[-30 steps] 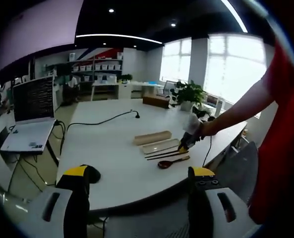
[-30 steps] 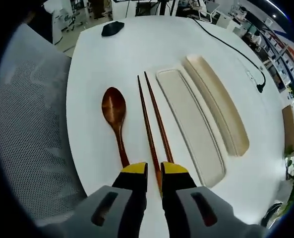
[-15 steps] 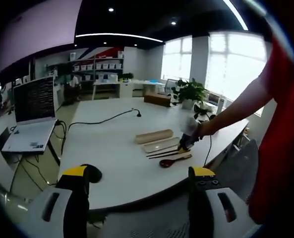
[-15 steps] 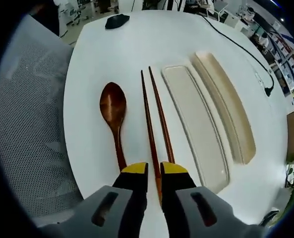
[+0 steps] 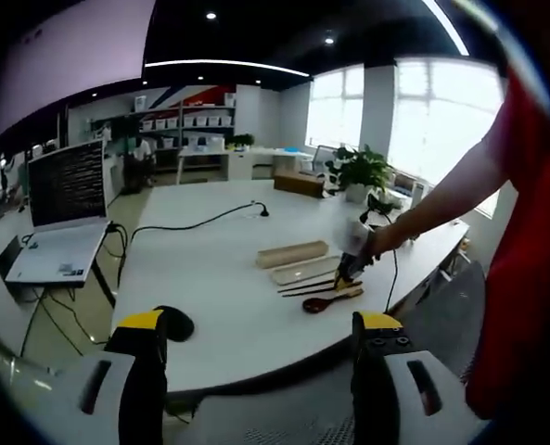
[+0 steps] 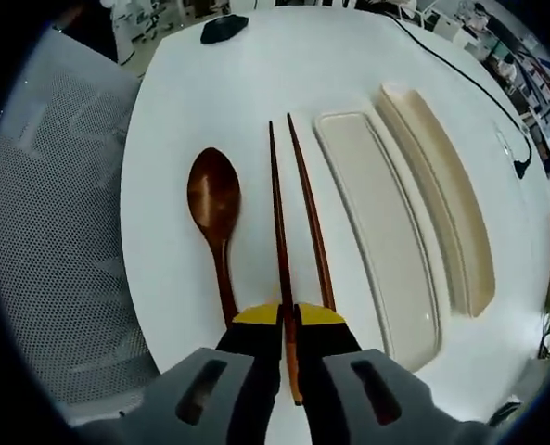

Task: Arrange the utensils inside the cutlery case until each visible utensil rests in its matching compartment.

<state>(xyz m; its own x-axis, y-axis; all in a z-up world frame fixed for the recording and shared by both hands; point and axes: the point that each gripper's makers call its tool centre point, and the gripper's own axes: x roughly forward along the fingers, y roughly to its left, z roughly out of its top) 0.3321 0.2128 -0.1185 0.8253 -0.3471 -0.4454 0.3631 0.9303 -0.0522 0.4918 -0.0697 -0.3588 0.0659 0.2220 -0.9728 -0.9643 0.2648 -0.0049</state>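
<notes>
The fingers of our right gripper [image 6: 288, 313] are clenched on the near end of one chopstick [image 6: 280, 241]; the fingers of our left gripper [image 5: 258, 324] stand released, well apart, with nothing between them, held off the near edge of the desk [image 5: 210, 278].

Count in the right gripper view: two chopsticks, one spoon [image 6: 214, 209], one case tray [image 6: 377, 232], one case lid [image 6: 446, 199]. The second chopstick [image 6: 310, 218] lies just beside the gripped one, near parallel, and its near end runs under the right finger. The spoon lies on the desk to the left of the chopsticks, bowl pointing away from us. The tray lies just right of the chopsticks with nothing in it; the lid lies against its far side.

Open room: bare desk surface beyond the spoon and chopsticks, up to a black mouse [image 6: 223, 28] near the far edge. A mesh chair [image 6: 61, 232] sits beyond the desk's left edge. A black cable [image 6: 460, 74] crosses the desk past the lid.
</notes>
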